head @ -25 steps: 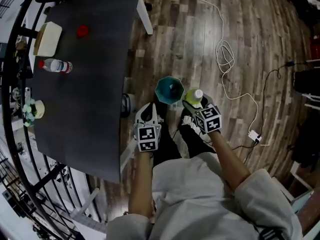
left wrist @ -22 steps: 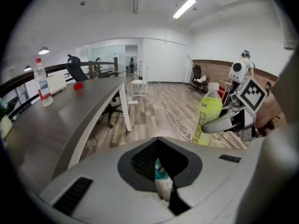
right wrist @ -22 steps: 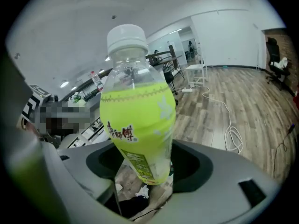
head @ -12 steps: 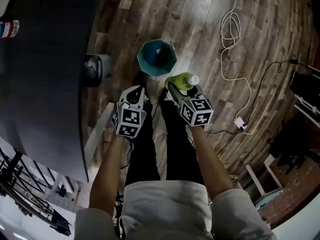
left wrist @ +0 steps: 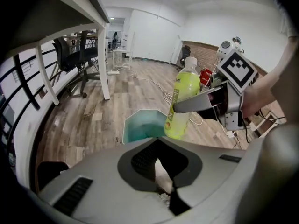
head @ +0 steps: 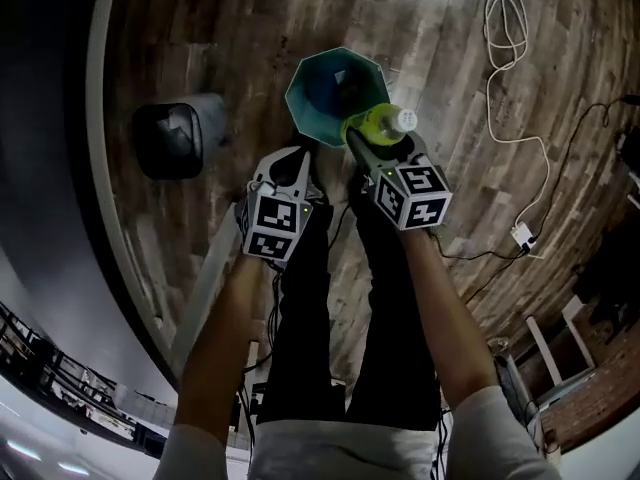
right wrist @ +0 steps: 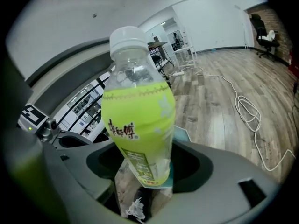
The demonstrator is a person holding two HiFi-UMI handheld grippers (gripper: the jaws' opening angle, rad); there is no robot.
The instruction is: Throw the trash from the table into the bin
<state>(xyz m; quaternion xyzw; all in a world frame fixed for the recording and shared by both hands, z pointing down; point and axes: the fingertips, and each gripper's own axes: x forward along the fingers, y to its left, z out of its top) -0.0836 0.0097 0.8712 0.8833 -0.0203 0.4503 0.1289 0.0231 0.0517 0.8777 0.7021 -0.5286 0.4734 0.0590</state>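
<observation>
One green bottle (head: 380, 124) sits clamped in the right gripper (head: 372, 140) over the teal bin's (head: 316, 86) rim; left gripper (head: 302, 158) closed.

The left gripper (left wrist: 163, 176) occupies the lower frame, jaws together. Directly ahead, the teal bin (left wrist: 140, 125) stands open on the wooden floor (left wrist: 84, 111). The right gripper (left wrist: 180, 107) clamps an upright yellow-green bottle (left wrist: 185, 85), white cap uppermost, with its base in front of the bin's right rim. A white counter leg (left wrist: 105, 73) stands beyond, at left.
</observation>
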